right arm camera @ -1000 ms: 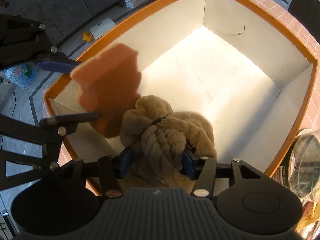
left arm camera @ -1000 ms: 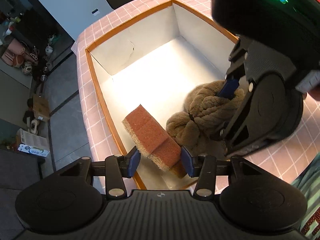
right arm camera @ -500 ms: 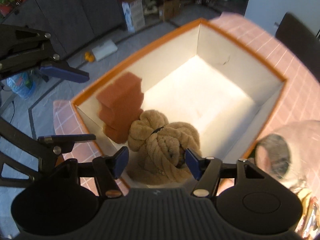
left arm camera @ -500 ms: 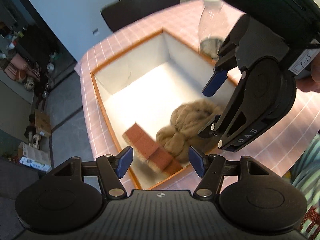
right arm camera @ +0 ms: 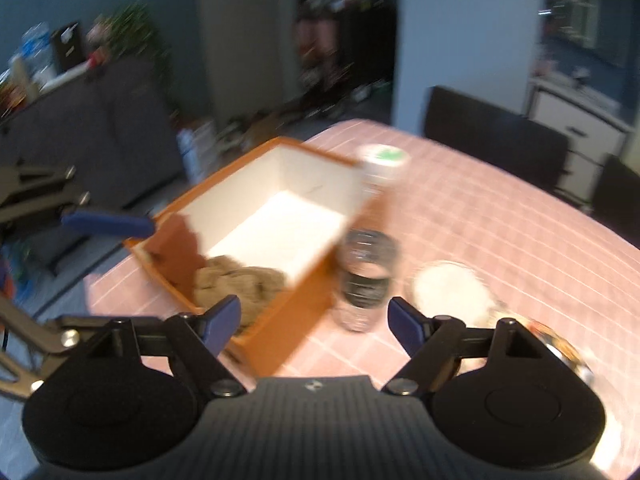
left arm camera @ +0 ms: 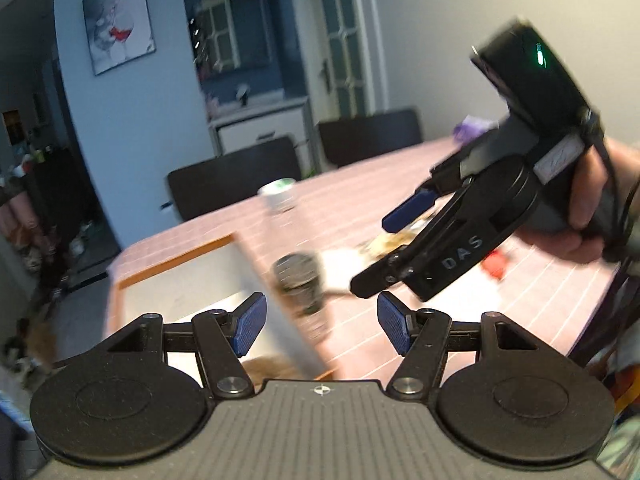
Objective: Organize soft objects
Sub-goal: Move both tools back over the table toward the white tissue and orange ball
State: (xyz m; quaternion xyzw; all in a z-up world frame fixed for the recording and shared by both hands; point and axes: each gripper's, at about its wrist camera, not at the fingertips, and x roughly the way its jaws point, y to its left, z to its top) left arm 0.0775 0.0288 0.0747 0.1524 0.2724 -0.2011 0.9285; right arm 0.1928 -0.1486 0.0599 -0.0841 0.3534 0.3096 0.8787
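Observation:
An orange-rimmed box [right arm camera: 256,152] with white inner walls stands on the pink checked table. Inside its near end lie a brown knotted plush [right arm camera: 240,284] and a reddish sponge [right arm camera: 180,252] leaning on the left wall. My right gripper [right arm camera: 316,320] is open and empty, raised above and behind the box. My left gripper [left arm camera: 318,324] is open and empty, high over the box's near corner [left arm camera: 176,256]. A sliver of the plush [left arm camera: 268,364] shows below it. The right gripper [left arm camera: 404,248] also shows in the left wrist view, open.
A clear plastic bottle [right arm camera: 368,272] with a white and green cap stands right of the box, also seen in the left wrist view [left arm camera: 296,276]. A white round item [right arm camera: 448,292] and wrappers lie further right. Dark chairs [left arm camera: 236,176] line the table's far side.
Both grippers let go of the sponge and the plush, opened wide, and lifted up and back from the box. The views now tilt up toward the room and are blurred.

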